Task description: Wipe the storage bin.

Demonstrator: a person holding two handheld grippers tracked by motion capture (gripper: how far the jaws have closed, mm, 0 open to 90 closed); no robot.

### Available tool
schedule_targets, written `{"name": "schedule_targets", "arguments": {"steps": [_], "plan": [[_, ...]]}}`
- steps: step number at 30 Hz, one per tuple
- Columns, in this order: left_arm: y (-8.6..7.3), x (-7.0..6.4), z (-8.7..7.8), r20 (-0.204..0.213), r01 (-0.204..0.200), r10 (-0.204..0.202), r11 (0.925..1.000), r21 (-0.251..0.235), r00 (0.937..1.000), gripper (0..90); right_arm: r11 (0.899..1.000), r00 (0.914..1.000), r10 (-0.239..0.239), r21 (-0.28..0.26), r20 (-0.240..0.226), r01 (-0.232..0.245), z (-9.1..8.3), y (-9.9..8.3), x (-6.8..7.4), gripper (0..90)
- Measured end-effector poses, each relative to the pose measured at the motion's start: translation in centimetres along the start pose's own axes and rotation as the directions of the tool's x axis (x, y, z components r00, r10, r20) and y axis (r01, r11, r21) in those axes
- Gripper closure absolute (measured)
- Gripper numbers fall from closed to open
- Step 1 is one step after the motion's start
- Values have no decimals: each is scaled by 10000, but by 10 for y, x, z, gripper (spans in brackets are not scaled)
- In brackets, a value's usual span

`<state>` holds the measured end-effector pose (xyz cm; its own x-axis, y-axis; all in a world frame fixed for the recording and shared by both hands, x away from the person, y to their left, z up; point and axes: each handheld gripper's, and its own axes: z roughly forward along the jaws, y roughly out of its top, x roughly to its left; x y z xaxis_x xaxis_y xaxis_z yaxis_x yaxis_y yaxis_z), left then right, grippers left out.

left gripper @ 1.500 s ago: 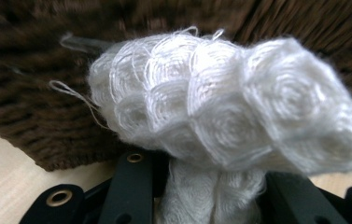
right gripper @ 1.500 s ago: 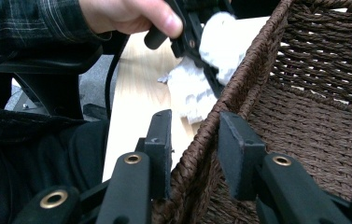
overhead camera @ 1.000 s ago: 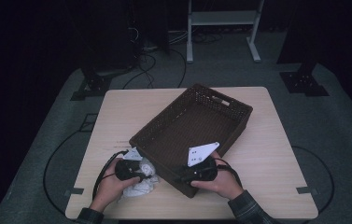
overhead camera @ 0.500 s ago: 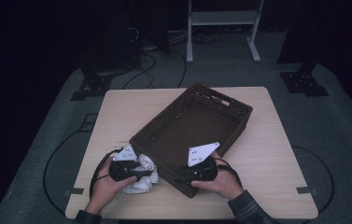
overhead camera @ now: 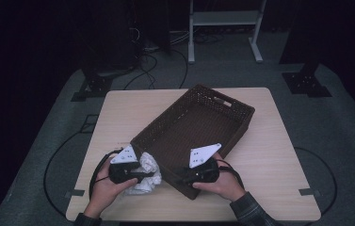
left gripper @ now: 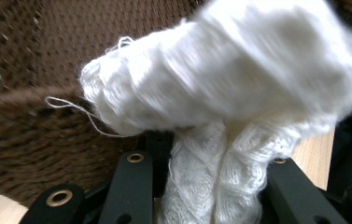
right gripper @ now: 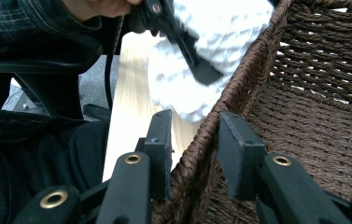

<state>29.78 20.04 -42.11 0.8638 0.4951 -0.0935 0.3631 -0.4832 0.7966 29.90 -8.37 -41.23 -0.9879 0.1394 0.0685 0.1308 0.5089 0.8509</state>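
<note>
The left gripper (overhead camera: 140, 175) was clamped on a white knitted sock (left gripper: 220, 112), just outside the wicker basket (overhead camera: 222, 106) at its near wall. The right gripper (right gripper: 193, 140) pinched that wall's rim. The sock's dangling end could snag on the rough weave if lifted too low.

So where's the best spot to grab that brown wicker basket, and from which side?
Grip the basket by its rim at the near corner, coming from the person's side. The wall there is thin and upright, so one jaw fits inside and one outside, as the right gripper straddles it now. The far wall's handle slot is a longer reach.
</note>
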Motion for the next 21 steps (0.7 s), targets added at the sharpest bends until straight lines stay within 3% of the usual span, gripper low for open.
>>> {"name": "schedule_targets", "arguments": {"steps": [3,10,19,21], "plan": [[-4,2,6,62,77,-78,9999,139,10000,675,10000,10000,2,1,1,-2,0,0,0,653],[-14,5,29,202,180,-201,9952,958,9996,672,10000,10000,5,-17,3,-5,0,0,0,653],[-18,7,35,324,329,-370,9926,1169,9988,671,10000,10000,3,-15,1,-3,0,0,0,653],[-20,8,38,304,288,-334,9894,1421,9990,671,10000,10000,6,-14,2,-6,0,0,0,654]]}}
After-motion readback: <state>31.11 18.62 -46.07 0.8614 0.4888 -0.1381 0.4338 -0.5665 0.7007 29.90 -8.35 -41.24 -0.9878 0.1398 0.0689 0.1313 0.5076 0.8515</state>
